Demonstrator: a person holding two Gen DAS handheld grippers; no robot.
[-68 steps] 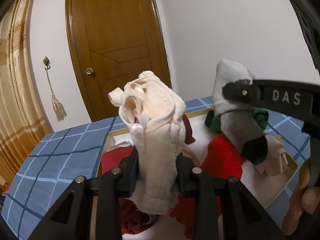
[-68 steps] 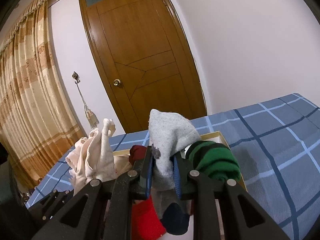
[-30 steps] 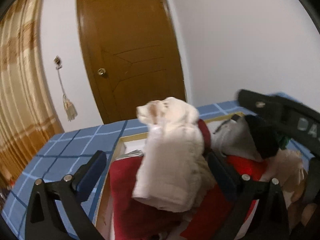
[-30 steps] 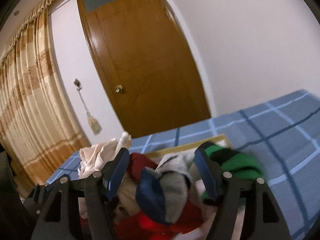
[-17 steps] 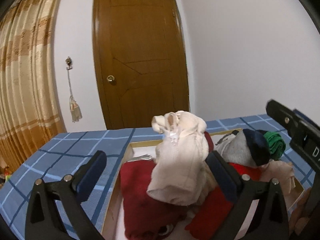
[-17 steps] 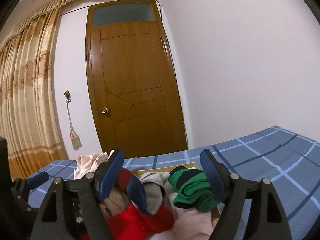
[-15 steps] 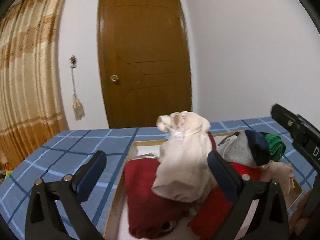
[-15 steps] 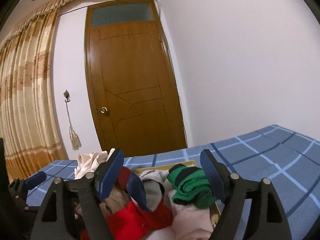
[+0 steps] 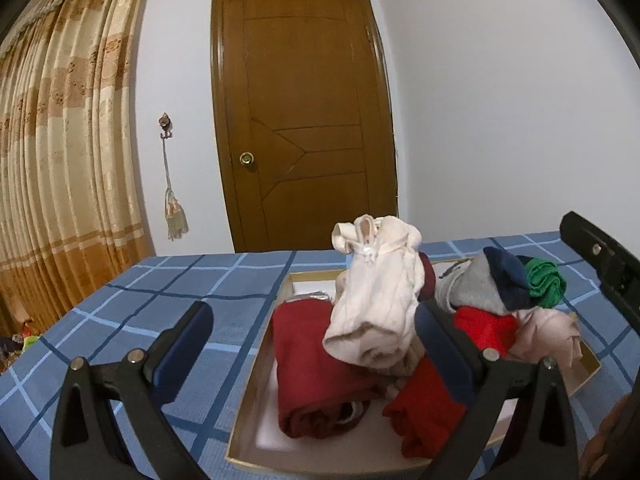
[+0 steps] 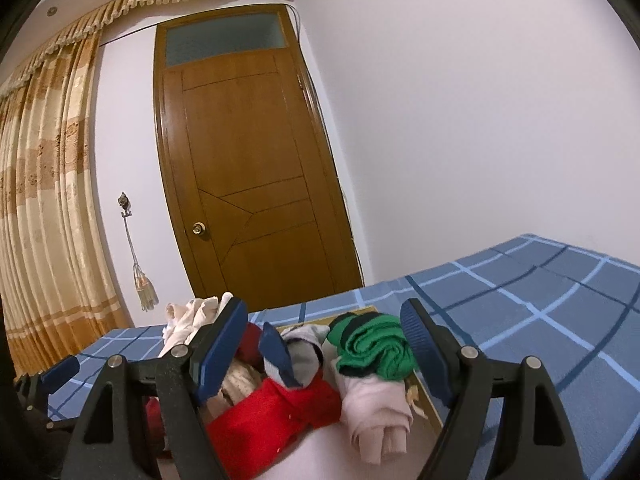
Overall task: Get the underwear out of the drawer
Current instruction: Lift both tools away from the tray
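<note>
The left gripper [image 9: 312, 344] has its fingers [image 9: 182, 346] spread wide and released, nothing pressed between the pads; the cream underwear [image 9: 378, 300] sits just beyond them, heaped on top of the clothes inside the drawer [image 9: 256, 364]. The right gripper [image 10: 324, 350] is likewise released, its blue-padded fingers [image 10: 418, 340] standing apart on either side of a grey sock with a navy toe [image 10: 296, 354] and a green rolled garment [image 10: 372, 346], touching neither as far as can be seen. Around these lie a dark red folded cloth [image 9: 308, 364], a bright red garment [image 10: 272, 416] and a pale pink roll [image 10: 374, 412]. The drawer rests on a blue checked bed cover [image 9: 160, 292], with a wooden door [image 9: 304, 120] and a striped curtain [image 9: 60, 160] behind.
</note>
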